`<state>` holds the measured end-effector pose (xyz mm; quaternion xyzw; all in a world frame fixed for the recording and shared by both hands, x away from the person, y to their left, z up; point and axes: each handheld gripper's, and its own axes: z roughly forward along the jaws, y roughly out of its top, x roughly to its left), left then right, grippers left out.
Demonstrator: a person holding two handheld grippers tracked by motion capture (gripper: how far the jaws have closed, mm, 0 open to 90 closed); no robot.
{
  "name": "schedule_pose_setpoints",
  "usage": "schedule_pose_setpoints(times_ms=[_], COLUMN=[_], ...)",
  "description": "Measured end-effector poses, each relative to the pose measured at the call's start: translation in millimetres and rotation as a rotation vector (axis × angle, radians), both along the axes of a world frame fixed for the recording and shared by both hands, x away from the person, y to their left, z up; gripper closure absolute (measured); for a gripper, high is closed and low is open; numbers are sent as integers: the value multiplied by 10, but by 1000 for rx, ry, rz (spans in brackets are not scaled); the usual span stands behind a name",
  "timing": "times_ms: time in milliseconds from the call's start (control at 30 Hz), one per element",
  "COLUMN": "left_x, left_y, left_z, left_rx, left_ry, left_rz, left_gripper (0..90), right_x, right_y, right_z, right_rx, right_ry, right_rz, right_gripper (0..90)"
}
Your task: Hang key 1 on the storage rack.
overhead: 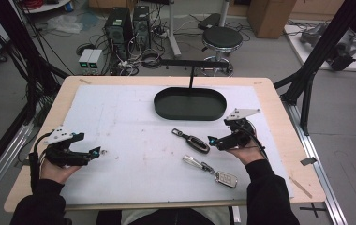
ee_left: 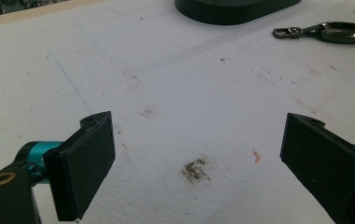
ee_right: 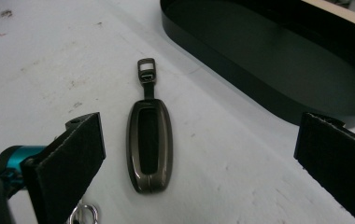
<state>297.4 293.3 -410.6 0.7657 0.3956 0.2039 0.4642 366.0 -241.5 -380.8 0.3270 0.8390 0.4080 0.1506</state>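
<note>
The fingers (ee_right: 68, 163) of the right gripper (ee_right: 199, 158) are held wide apart in the right gripper view, with nothing clamped between them. Framed in the gap, left of centre, a dark bronze key fob (ee_right: 150, 144) is seen lying flat on the white mat (ee_right: 49, 60), its strap loop pointed toward the top of the frame. In the upper right of that view, the black oval tray (ee_right: 269, 56) is seen just beyond the fob, apart from it.

In the high view, the right gripper (overhead: 212, 140) is held at centre right, its tips just beside the key fob (overhead: 197, 143). A second, silver key fob (overhead: 226, 178) with a metal clip attached is seen lower down, near the right sleeve. The tray (overhead: 190, 112) is placed at upper centre of the mat (overhead: 120, 122), which covers the wooden counter (overhead: 284, 136).

The fingers (ee_left: 84, 168) of the left gripper (ee_left: 196, 158) are likewise spread apart over bare, stained mat in the left gripper view, with nothing gripped. In the high view, the left gripper (overhead: 102, 151) is held at lower left, well apart from both fobs.
</note>
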Motion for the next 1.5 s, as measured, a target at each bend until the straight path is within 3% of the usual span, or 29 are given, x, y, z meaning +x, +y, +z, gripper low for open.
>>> schedule_pose_setpoints(times_ms=[200,333,567,900,1167,1333,1433,1500], left_x=[5,12,13,17,21,13,9,8], left_y=[-15,-7,5,-2,-17,-16,-17,-20], left_z=[-10,-23,-27,-33,-41,-36,-38,-40], left_rx=[4,0,-3,-2,7,8,8,10], left_ry=[1,6,4,4,9,9,10,9], left_rz=[-5,-4,-4,-5,-14,-16,-16,-16], left_gripper=[107,107,107,107,107,107,107,107], right_x=[97,148,207,286,263,137,91,31], right_y=[218,357,631,818,875,991,994,987], right_z=[58,74,-4,-109,-158,-229,-254,-314], right_rx=[-38,-24,-60,-96,-133,-179,-189,-239], right_ry=[0,14,38,74,100,134,153,187], right_rz=[38,53,99,128,144,243,262,285], right_gripper=[11,11,11,11,11,12,12,12])
